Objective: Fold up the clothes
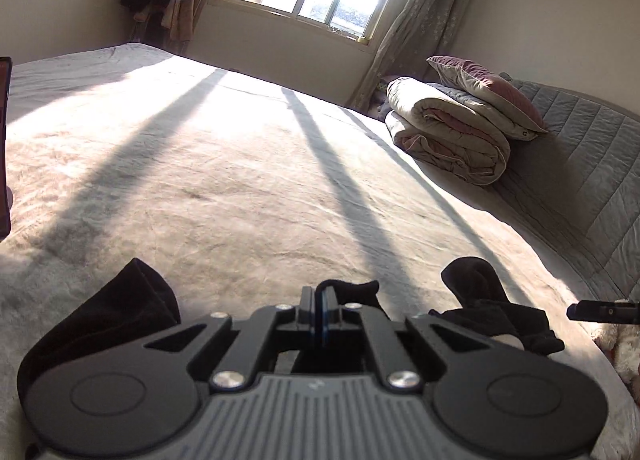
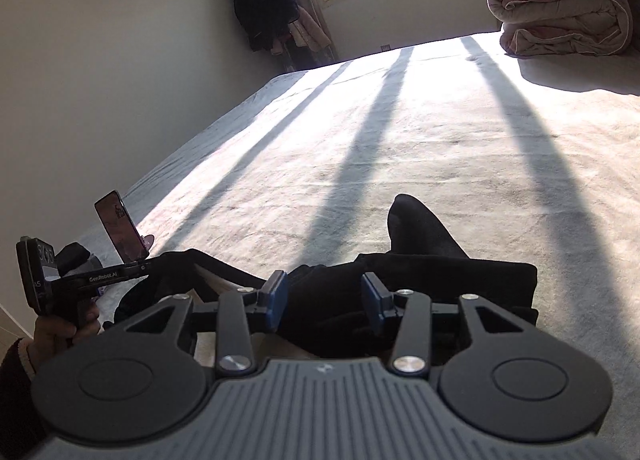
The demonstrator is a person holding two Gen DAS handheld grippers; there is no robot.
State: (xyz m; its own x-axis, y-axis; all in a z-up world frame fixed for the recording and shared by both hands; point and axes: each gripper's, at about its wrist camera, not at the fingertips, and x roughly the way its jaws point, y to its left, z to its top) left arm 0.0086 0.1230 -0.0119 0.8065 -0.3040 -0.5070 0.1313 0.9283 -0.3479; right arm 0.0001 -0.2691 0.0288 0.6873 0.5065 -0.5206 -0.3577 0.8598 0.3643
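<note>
A black garment (image 1: 492,312) lies crumpled on the near part of the bed. My left gripper (image 1: 319,294) is shut on a fold of it, and a bit of black cloth (image 1: 356,289) sticks out beside the fingers. In the right wrist view the same garment (image 2: 420,272) spreads under and between the blue pads (image 2: 277,296) of my right gripper (image 2: 326,298), which stands open just above it. One sock-like end (image 2: 416,224) points up the bed. A hand (image 2: 52,334) holds the left gripper's handle at the left.
The bed (image 1: 248,180) has a beige plush cover with bright sun stripes. Rolled quilts (image 1: 448,132) and a pillow (image 1: 488,88) sit by the grey headboard (image 1: 592,164). A phone (image 2: 118,226) is mounted on the left tool. Dark coats (image 2: 262,0) hang by the window.
</note>
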